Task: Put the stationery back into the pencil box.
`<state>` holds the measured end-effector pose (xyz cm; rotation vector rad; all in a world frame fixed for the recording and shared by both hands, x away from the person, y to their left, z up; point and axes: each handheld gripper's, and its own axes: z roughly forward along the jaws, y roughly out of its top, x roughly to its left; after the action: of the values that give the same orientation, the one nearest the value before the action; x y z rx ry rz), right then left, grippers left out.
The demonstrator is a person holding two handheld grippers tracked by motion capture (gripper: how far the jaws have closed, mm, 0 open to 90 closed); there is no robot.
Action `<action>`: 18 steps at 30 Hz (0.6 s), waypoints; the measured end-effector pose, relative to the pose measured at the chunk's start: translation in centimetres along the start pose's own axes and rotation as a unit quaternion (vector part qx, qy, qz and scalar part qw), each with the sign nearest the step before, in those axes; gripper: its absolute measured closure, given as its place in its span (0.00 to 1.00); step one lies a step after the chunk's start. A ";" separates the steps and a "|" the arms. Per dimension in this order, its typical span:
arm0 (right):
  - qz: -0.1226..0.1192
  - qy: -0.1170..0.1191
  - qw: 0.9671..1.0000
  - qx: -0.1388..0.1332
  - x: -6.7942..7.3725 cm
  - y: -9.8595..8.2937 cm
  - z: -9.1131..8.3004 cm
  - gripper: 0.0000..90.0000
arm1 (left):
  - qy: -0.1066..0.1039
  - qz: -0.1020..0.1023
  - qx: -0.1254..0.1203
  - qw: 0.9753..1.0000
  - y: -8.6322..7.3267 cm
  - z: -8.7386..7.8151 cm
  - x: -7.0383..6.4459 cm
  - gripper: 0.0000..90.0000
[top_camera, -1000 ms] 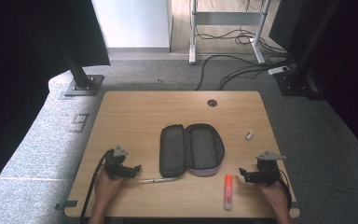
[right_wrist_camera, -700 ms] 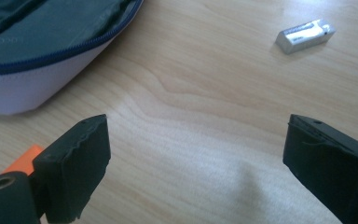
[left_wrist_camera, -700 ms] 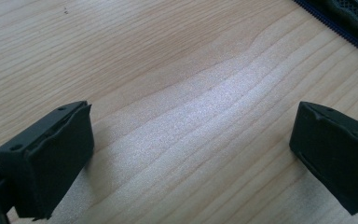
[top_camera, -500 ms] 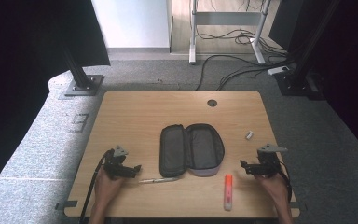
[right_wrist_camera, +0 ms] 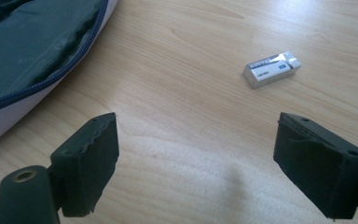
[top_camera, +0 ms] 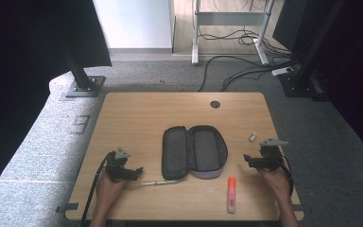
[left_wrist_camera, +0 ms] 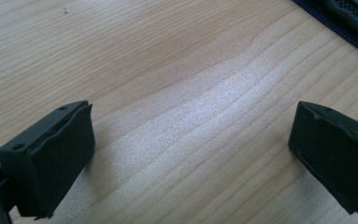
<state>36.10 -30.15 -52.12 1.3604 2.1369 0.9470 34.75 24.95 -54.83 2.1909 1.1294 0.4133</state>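
Right gripper [top_camera: 248, 161] has edged forward toward small white rectangular eraser [right_wrist_camera: 271, 69], jaws wide and empty, eraser lying just ahead beside open dark fabric pencil case [top_camera: 194, 151]; next move likely needs closing in and straddling it.

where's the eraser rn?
High view: eraser on the table's right side, between the open pencil case and the right claw. Right gripper view: ahead of its open jaws.

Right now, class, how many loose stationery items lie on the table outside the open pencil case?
3: a pen left of the case's near edge, an orange highlighter near the front right, an eraser right of the case. Others may hide inside.
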 end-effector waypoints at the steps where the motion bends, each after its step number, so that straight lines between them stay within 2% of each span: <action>1: 0.001 -0.001 1.000 0.001 -0.1 0.1 0.1 0.15 | 0.000 0.000 0.000 1.000 0.0 0.0 0.0 0.00; 18: 0.019 -0.005 1.000 0.006 -1.9 1.4 1.8 0.16 | 0.000 0.000 0.000 1.000 0.0 0.0 0.0 0.00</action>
<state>38.96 -30.88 -52.30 1.4128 2.1199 0.9413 34.75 24.95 -54.83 2.1913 1.1294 0.4134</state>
